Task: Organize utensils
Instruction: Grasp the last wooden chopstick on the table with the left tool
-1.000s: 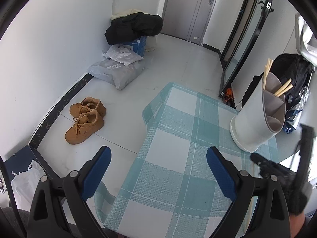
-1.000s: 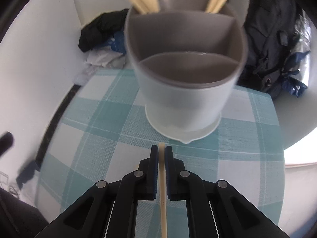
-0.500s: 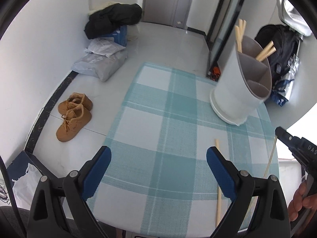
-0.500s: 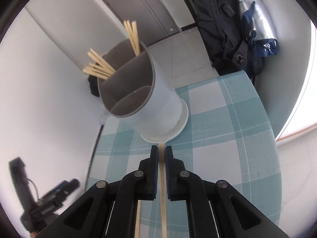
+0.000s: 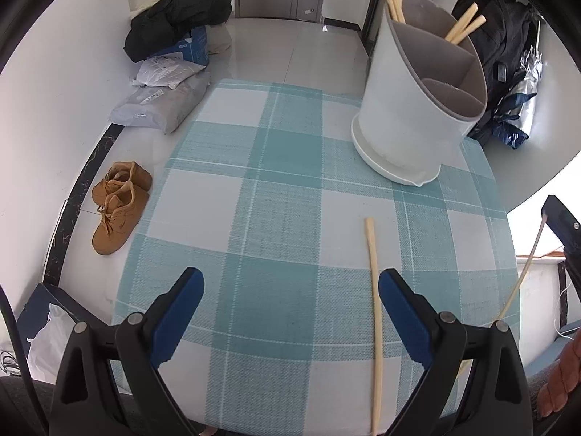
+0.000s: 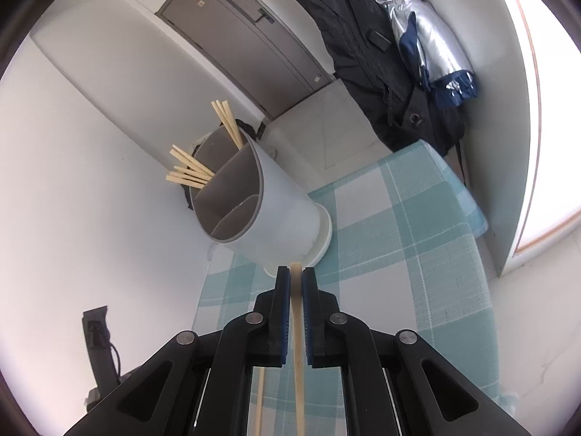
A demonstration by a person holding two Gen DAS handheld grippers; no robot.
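Our left tongs (image 5: pixel 290 312) hang spread wide at the bottom of the frame over the checked desk (image 5: pixel 283 218). Our right tongs (image 6: pixel 297 287) are pinching a chopstick (image 6: pixel 298 345), tilted so the holder (image 6: pixel 268 210) leans at centre left. A second chopstick (image 5: pixel 374 305) lies on the desk at lower right, beside the left tongs' right finger. Since half a second ago, the holder has grown larger in the left view and shrunk in the right view.

Your left wrist view looks down across the checked tablecloth (image 5: pixel 283 189) from its near edge; your right wrist view, tilted, faces the holder (image 6: pixel 261 214). Both share holder (image 5: pixel 417 109) and cloth.
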